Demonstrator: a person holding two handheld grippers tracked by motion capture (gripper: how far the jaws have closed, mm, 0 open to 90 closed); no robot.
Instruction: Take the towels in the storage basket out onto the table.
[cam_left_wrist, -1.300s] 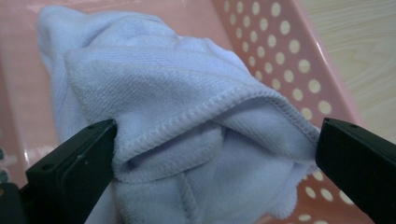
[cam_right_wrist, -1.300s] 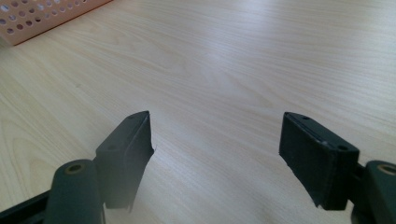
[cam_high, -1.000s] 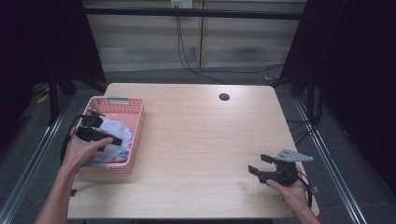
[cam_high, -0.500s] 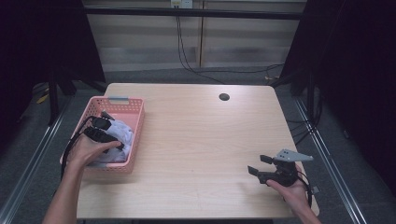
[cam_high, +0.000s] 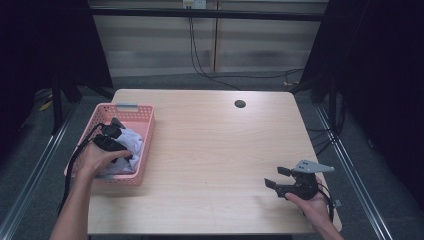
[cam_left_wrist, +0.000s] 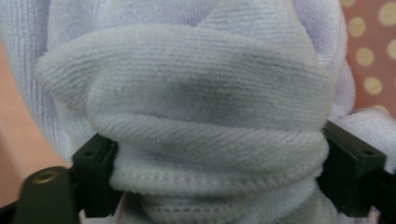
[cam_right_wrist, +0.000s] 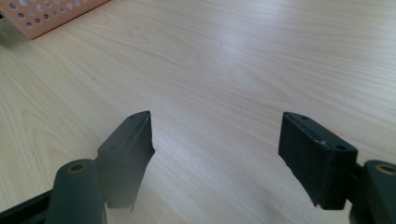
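L gripper is down in the pink basket at the table's left edge, jaws just been closing round a fold of the white towel w/ cloth bunched between the pads, so grasp step is under way. Next, prob finish the pinch and lift the towel clear of the basket rim. R gripper idles over bare table near the front right, jaws apart, nothing in them.

My left gripper sits in the basket at the table's nine o'clock, on the towel; my right gripper hovers at five o'clock.
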